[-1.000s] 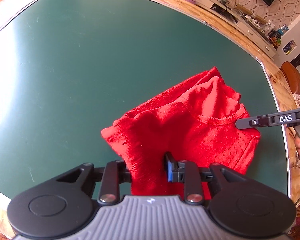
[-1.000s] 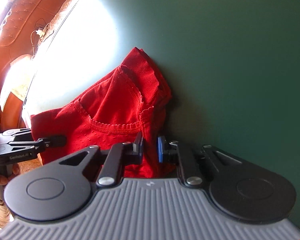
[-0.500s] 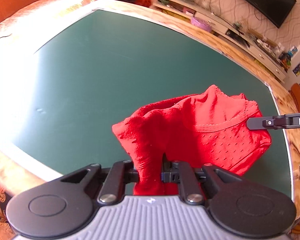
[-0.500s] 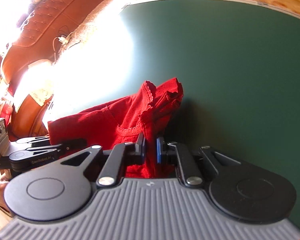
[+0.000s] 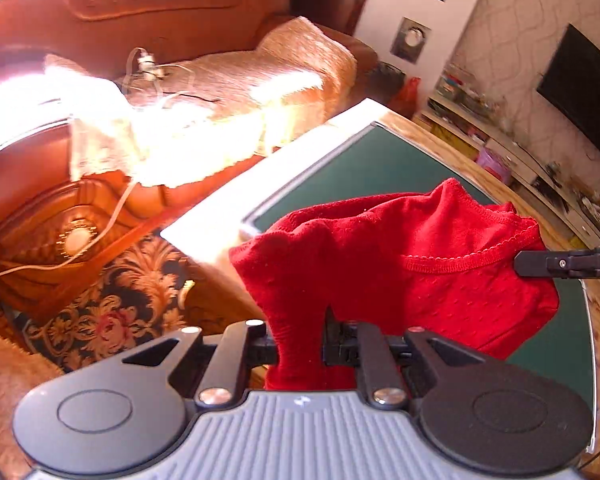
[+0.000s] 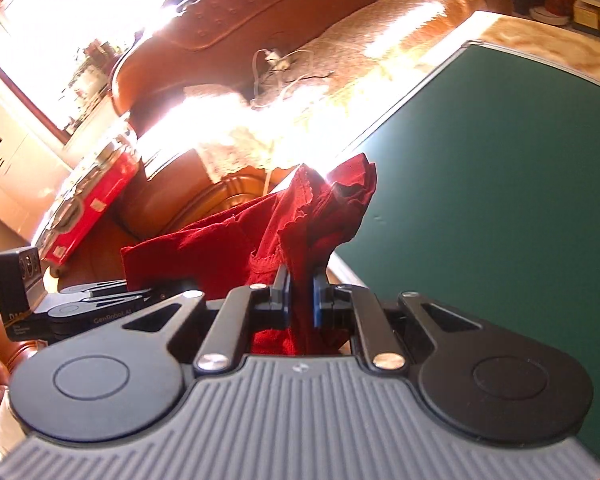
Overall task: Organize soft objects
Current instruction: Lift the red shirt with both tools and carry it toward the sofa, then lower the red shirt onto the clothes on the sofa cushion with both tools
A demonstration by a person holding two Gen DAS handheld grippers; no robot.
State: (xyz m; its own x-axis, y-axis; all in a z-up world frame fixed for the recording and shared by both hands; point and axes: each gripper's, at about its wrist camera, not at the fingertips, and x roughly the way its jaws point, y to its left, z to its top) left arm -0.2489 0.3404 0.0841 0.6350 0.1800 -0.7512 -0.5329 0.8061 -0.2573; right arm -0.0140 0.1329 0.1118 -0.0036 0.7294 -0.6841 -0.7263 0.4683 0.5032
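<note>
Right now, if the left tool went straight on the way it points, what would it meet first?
The red cloth it already pinches bunches directly ahead; beyond that, probably the green table, though depth is unclear.

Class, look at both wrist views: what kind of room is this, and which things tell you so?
Most likely a home living room: a brown leather sofa, a wall-mounted television above a low cluttered shelf, and a floral carpet.

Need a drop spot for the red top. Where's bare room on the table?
Bare green tabletop runs right of the red top, out to the table's light rim. Left of it is crowded: sofa, cable, red box. Both tongs, left and right, are shut on the top.
</note>
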